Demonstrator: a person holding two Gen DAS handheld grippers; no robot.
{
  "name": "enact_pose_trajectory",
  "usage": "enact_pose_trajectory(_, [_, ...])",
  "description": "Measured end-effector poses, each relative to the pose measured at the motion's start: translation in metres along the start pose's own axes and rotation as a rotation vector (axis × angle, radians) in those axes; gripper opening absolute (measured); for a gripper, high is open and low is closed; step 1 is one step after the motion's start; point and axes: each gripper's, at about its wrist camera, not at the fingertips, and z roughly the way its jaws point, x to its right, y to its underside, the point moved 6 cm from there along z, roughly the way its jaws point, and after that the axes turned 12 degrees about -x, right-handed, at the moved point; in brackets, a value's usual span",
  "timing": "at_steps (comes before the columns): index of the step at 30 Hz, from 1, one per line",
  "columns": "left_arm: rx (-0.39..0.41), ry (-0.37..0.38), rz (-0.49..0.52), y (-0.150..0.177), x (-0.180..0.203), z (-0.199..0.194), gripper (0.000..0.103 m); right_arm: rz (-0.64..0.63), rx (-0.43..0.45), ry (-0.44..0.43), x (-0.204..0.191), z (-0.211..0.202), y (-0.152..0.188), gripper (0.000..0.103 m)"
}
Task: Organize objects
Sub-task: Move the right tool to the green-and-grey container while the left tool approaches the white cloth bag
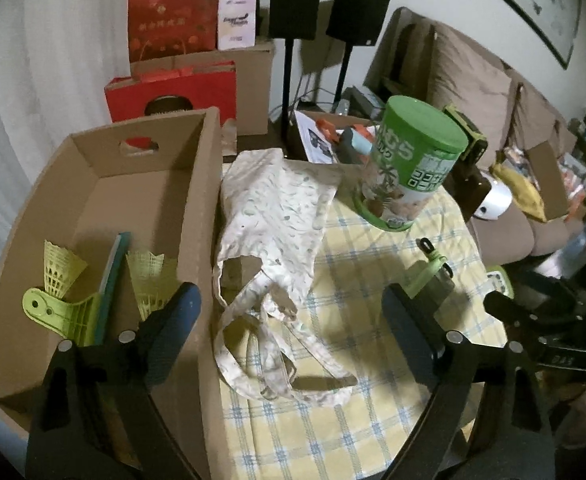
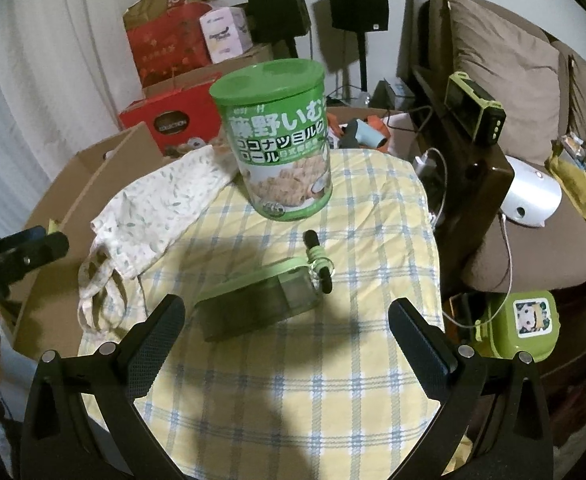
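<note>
Cloth bag [image 1: 269,216] lies between your left gripper [image 1: 289,320] pads (spread, untouched); right gripper [image 2: 287,332] gapes, empty, over container [image 2: 253,308].

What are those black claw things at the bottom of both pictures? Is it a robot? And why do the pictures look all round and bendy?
Not a robot: a person holds a grabbing tool in each hand. Each tool has two black jaws and a small camera looking out along them. That lens sees very wide, so everything bends.

One picture comes from the left gripper, the other from the right gripper. Both stand open and hold nothing.

On the checked cloth stand a green tin, a patterned fabric bag and a small case with a green lid lying right in front of the right jaws. Beside the table is a cardboard box that already holds yellow shuttlecocks and a green clip.
</note>
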Motion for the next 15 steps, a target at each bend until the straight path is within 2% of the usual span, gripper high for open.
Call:
enact_pose_trajectory(5, [-0.039,0.011,0.038,0.019,0.005,0.003,0.09,0.004,0.004,-0.008,0.001,-0.001,0.003,0.102])
enact_pose_trajectory(11, [-0.093,0.003,0.056,0.036,0.011,0.017,0.07,0.016,0.004,-0.013,0.003,0.0,0.007,0.103])
enact_pose_trajectory(15, [-0.098,-0.05,0.074,0.038,0.015,0.025,0.069,0.023,0.004,-0.009,0.005,0.0,0.01,0.103])
